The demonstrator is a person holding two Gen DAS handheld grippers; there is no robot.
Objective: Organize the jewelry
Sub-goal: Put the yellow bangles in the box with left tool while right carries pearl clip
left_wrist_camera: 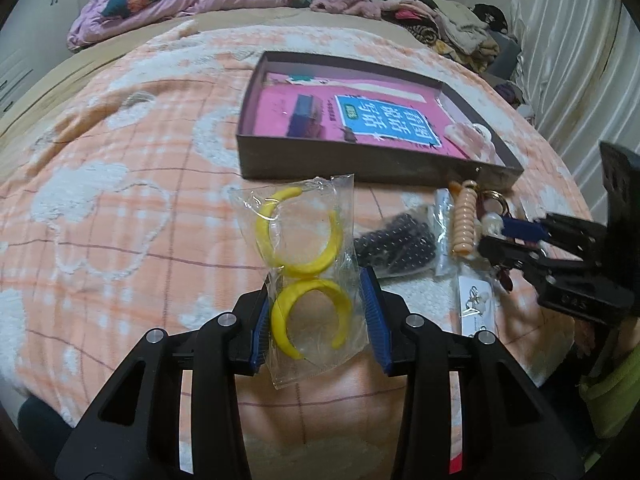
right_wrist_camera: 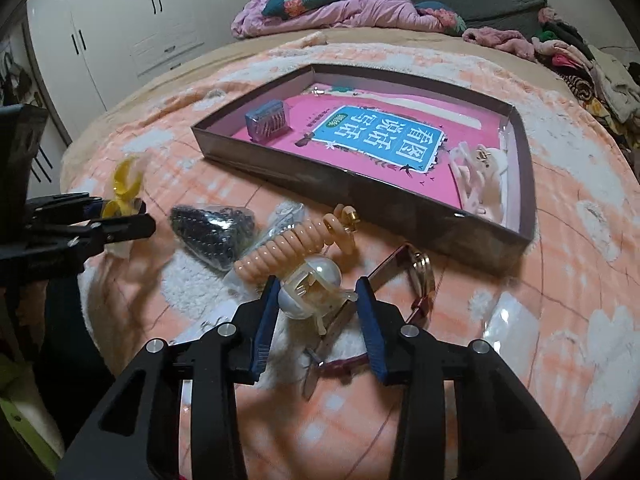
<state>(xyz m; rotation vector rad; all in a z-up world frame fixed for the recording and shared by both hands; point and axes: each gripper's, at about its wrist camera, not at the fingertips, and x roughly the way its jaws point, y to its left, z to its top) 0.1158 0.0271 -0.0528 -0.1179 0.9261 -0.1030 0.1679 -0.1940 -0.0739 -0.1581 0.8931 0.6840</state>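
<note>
Shallow dark box (left_wrist_camera: 372,166) lying on the peach and white blanket (left_wrist_camera: 120,184), taken as the landmark. Inside the box: a pink book (left_wrist_camera: 360,120) with a blue label, a small blue packet (right_wrist_camera: 267,121) toward its left wall, and a pale hair clip (right_wrist_camera: 478,178) at its right end, partly cut off by the wall. In front of the box, left: a clear bag of yellow hoop earrings (left_wrist_camera: 310,276), its lower half between the left gripper (left_wrist_camera: 318,320)'s blue pads, which press its sides in a grasp. In front of the box, middle: a bag of dark beads (right_wrist_camera: 214,236) and a peach coiled hair tie (right_wrist_camera: 280,252), touching. In front of the box, right: a pearl hair claw (right_wrist_camera: 312,292) between the pads of the right gripper (right_wrist_camera: 318,320); whether the pads clench it cannot be told. A watch (right_wrist_camera: 420,276) lies just beside, its strap partly hidden under that gripper. A small white card (left_wrist_camera: 478,304) carries something too small to make out. Behind the box: heaped clothes (right_wrist_camera: 340,4).
</note>
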